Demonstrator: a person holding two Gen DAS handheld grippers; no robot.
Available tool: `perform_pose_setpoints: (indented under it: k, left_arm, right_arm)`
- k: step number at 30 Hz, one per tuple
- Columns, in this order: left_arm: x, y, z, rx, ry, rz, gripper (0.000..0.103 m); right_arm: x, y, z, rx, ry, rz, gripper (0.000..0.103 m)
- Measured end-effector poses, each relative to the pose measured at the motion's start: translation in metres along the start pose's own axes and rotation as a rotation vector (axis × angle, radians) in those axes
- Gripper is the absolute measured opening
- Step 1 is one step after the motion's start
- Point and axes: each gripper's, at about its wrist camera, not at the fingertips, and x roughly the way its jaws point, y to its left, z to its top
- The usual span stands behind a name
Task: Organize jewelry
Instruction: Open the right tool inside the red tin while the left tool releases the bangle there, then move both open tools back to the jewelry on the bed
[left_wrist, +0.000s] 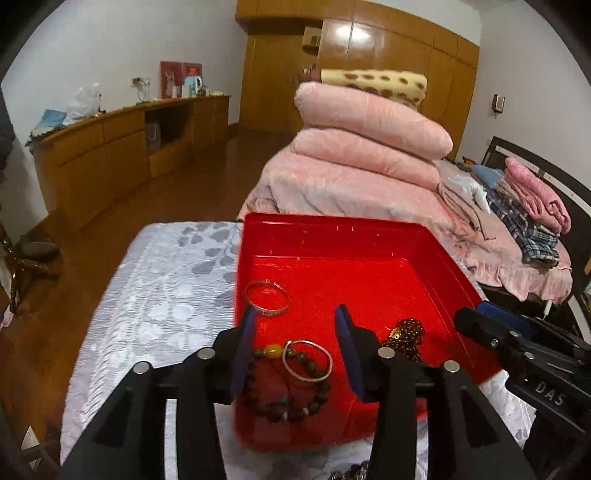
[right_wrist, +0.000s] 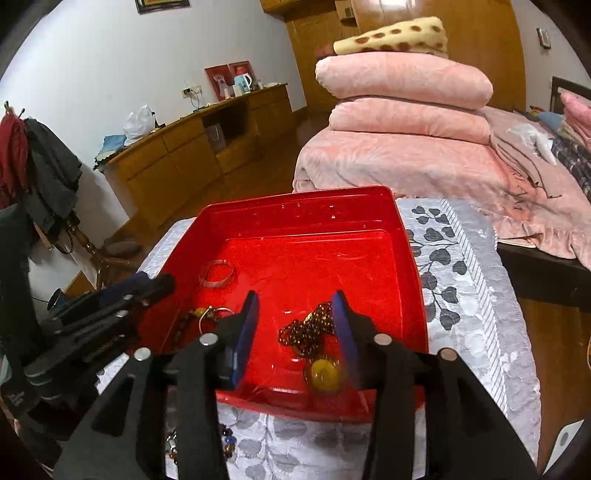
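A red plastic tray (left_wrist: 369, 236) (right_wrist: 306, 201) sits on a grey leaf-patterned cloth. In it lie a silver bangle (left_wrist: 266, 297) (right_wrist: 217, 278) at the left, a second silver bangle (left_wrist: 307, 360) resting on a dark beaded bracelet (left_wrist: 288, 410) with a yellow bead, and a brown beaded necklace (left_wrist: 404, 338) (right_wrist: 314, 323) with a yellow pendant (right_wrist: 325, 374). My left gripper (left_wrist: 295, 350) is open and empty above the bangle and bracelet. My right gripper (right_wrist: 295, 332) is open and empty above the necklace.
Loose beads (right_wrist: 227, 441) lie on the cloth (right_wrist: 465, 295) in front of the tray. A bed with stacked pink quilts (left_wrist: 369, 147) is behind the table. A wooden sideboard (left_wrist: 122, 147) stands along the far wall.
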Motion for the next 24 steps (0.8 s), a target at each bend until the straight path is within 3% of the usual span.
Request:
perform_pose_setpoints:
  k: [9, 24]
  left_arm:
    - [-0.041, 0.014, -0.030, -0.001, -0.035, 0.023, 0.054]
    - [-0.076, 0.021, -0.105, -0.003, 0.031, 0.044, 0.054]
  right_arm:
    - [-0.035, 0.007, -0.036, -0.009, -0.026, 0.002, 0.050]
    - [-0.080, 0.016, -0.124, -0.029, 0.050, -0.021, 0.050]
